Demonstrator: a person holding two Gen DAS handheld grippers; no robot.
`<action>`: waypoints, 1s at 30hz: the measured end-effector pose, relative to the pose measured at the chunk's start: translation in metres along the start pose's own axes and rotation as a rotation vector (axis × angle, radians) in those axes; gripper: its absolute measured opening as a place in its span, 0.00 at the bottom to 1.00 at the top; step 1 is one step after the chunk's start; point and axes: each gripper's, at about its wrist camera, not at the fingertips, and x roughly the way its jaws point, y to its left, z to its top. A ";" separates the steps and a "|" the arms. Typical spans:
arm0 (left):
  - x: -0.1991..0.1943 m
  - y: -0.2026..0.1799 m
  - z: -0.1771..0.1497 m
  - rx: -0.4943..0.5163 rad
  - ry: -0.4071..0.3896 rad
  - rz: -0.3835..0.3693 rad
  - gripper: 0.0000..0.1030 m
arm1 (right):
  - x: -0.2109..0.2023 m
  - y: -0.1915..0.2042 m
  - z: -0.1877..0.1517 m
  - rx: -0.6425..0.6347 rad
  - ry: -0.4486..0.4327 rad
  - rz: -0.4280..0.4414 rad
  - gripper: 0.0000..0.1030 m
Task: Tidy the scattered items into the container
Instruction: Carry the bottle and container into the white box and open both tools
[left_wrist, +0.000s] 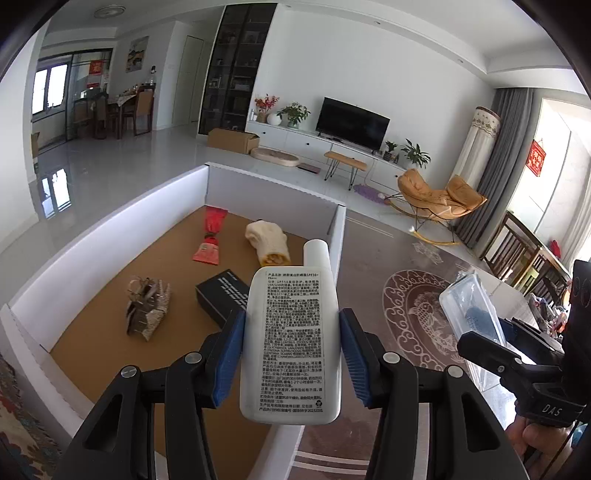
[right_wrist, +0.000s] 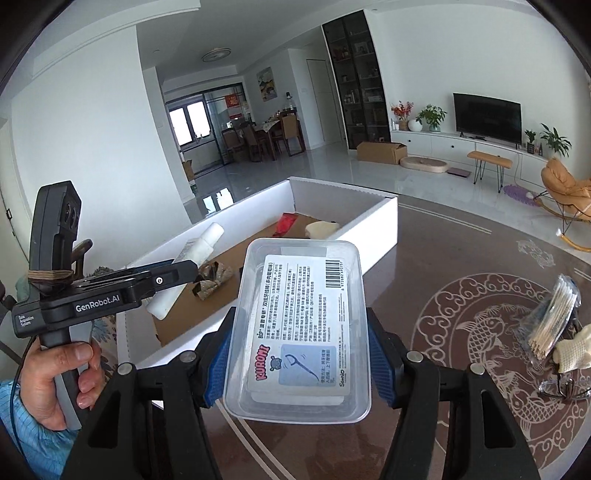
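- One room: a living room with white walls, a glossy pale floor, a dark television (left_wrist: 352, 124) on a long white cabinet, an orange rocking chair (left_wrist: 437, 197), a tall dark glass cabinet and a dining area far back
- One desk (right_wrist: 461, 258), dark brown with a pale fish-and-cloud pattern, carrying everything
- One container: a wide white cardboard box (left_wrist: 110, 218) with a brown floor, open on top, standing on the desk
- Four things lie inside the box in the left wrist view: one red packet (left_wrist: 209, 236), one cream rolled glove (left_wrist: 267, 240), one black carton (left_wrist: 223, 295), one silvery crumpled wrapper (left_wrist: 147, 308)
- Two pairs of tongs, each carried in a person's hand; the left hand (right_wrist: 59, 373) shows a blue sleeve at the wrist
- One clear plastic floss-pick box (right_wrist: 299, 328), label up, clamped between the blue pads of the right tongs (right_wrist: 299, 354), held in the air near the white box's near corner
- One white lotion bottle (left_wrist: 291, 343), printed back facing the camera, cap away, clamped between the blue pads of the left tongs (left_wrist: 291, 354), held in the air over the white box's right wall
- Three loose things remain on the desk at the right: one clear pack of cotton swabs (right_wrist: 554, 317), one cream glove (right_wrist: 574, 350) touching it, one pair of glasses (right_wrist: 565, 387) just beside them
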 end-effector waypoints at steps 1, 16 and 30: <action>0.000 0.016 0.003 -0.007 0.006 0.030 0.50 | 0.012 0.015 0.008 -0.021 0.006 0.022 0.61; 0.062 0.135 0.001 -0.080 0.273 0.225 0.50 | 0.189 0.120 0.022 -0.186 0.290 0.100 0.62; 0.026 0.073 0.011 0.001 0.169 0.217 0.76 | 0.127 0.066 0.009 -0.055 0.219 0.033 0.72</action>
